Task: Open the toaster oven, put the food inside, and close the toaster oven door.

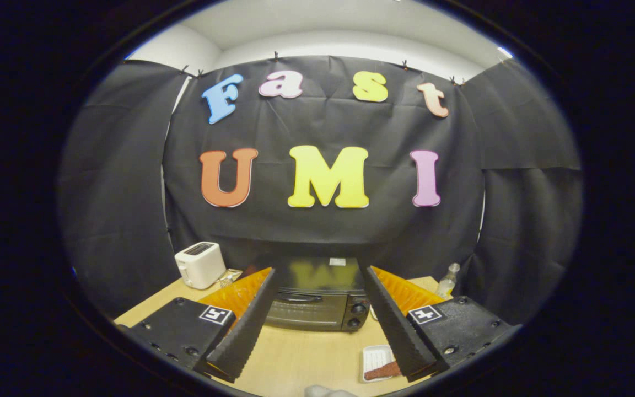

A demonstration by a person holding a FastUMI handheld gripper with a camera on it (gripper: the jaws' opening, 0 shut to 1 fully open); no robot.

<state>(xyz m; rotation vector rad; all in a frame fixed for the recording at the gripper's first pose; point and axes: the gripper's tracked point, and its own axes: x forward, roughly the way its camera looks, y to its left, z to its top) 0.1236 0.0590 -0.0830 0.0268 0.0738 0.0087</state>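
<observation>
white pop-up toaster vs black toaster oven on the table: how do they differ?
Colour: the white slot toaster is pale and matte; the black toaster oven is dark, with a glossy top.
Size and shape: the toaster is the smaller, rounded box; the oven is wider and boxier.
Access: the toaster takes food through top slots; the oven has a front door, shut now, with knobs beside it.
Place: the toaster sits beyond the open gripper; the oven lies between its fingers.
Both stand on the wooden table.

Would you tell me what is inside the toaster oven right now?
The toaster oven has its door shut, and the dark glass hides the interior, so I cannot tell. The food lies on a white tray on the table, near the open tool.
</observation>
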